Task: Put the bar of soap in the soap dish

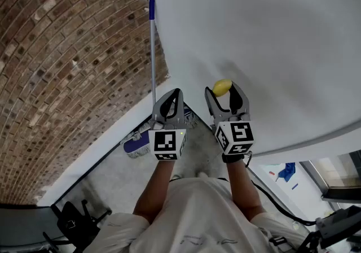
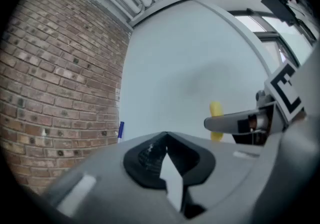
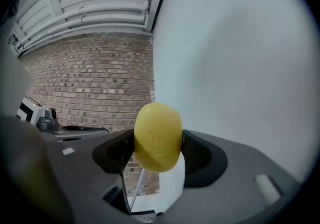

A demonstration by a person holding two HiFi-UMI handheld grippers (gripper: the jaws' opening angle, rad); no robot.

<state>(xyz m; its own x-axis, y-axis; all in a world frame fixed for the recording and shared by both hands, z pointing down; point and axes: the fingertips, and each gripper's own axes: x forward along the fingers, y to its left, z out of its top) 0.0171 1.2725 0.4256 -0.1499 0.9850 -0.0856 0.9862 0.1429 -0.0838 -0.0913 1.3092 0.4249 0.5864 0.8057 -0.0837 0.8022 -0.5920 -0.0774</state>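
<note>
The right gripper (image 1: 224, 90) held the yellow soap (image 3: 158, 138) clamped between its jaws, level before a white wall (image 1: 271, 31), while the left gripper (image 1: 174, 96) beside it was closed and empty, near a brick wall (image 1: 62, 60) and a mop (image 1: 152, 48).

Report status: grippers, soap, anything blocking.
Left gripper shut, empty. Right gripper shut on soap, facing white wall. Dish not in view. Mop leans on the wall off to the left, clear of both grippers.
</note>
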